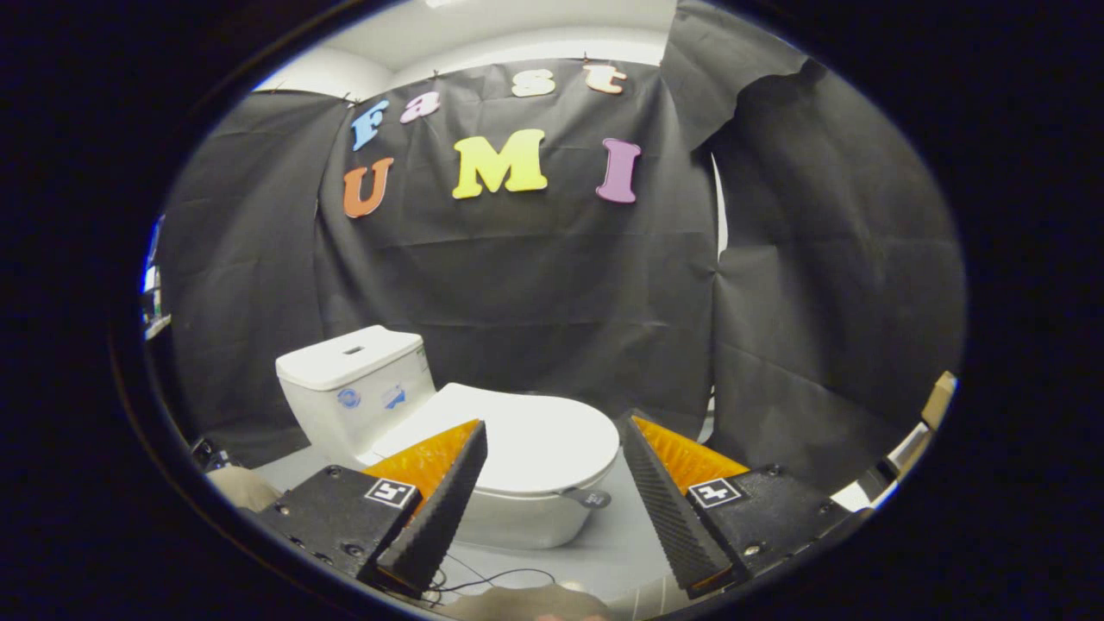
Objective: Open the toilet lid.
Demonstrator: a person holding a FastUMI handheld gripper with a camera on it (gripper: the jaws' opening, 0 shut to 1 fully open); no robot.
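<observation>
Grey floor (604,543) of a black-cloth booth, small white toilet sitting on it. Nearest: gripper (552,448) with its ridged fingers (440,509) spread wide, holding nothing. A thin black cable (492,578) lies on the floor close by. Just ahead, between and beyond the fingertips, the toilet lid (535,440) lies flat and closed over the bowl (517,522). A small dark tab (591,498) sticks out under the lid's front rim, near the right finger; likely the best place to hook or pinch. Lid looks like smooth, stiff, light plastic, probably slippery, hinged at the far end. Farther left, the tank (354,388).
</observation>
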